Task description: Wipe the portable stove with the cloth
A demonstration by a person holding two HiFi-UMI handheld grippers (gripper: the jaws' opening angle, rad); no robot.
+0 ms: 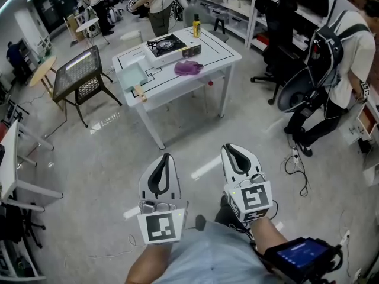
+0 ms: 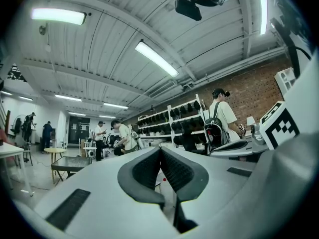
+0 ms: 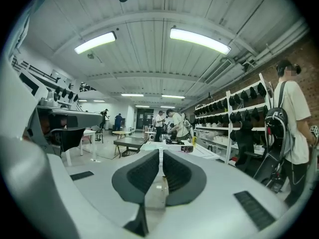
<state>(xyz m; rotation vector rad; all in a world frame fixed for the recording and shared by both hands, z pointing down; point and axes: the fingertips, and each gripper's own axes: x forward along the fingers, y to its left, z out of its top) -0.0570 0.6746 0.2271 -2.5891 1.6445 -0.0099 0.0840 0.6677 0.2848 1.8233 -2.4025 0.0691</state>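
One white square table (image 1: 228,51) with black outlines marked on its top stands out on the grey polished floor (image 1: 106,158), well ahead of the person carrying the grippers. To its right a bystander in a pale shirt with a black backpack (image 1: 346,52) leans toward the shelving. To its left sits a low black mesh-topped side table (image 1: 80,76), tilted in the head view.

On the far half of the white table rests the portable stove (image 1: 167,45), a flat black-and-silver single burner with its dark control panel facing right. The crumpled purple cloth (image 1: 188,68) lies on the tabletop just in front of that panel, near the stove; I cannot tell whether they touch. A small yellow bottle (image 1: 196,25) stands upright behind the stove near the far edge.

Both grippers hang side by side over bare floor, well apart from the table and pointing roughly level toward it. The left gripper (image 1: 166,158) has its grey ribbed pads pressed together with nothing between them (image 2: 160,151). The right gripper (image 1: 232,149) is likewise closed and empty (image 3: 160,153).
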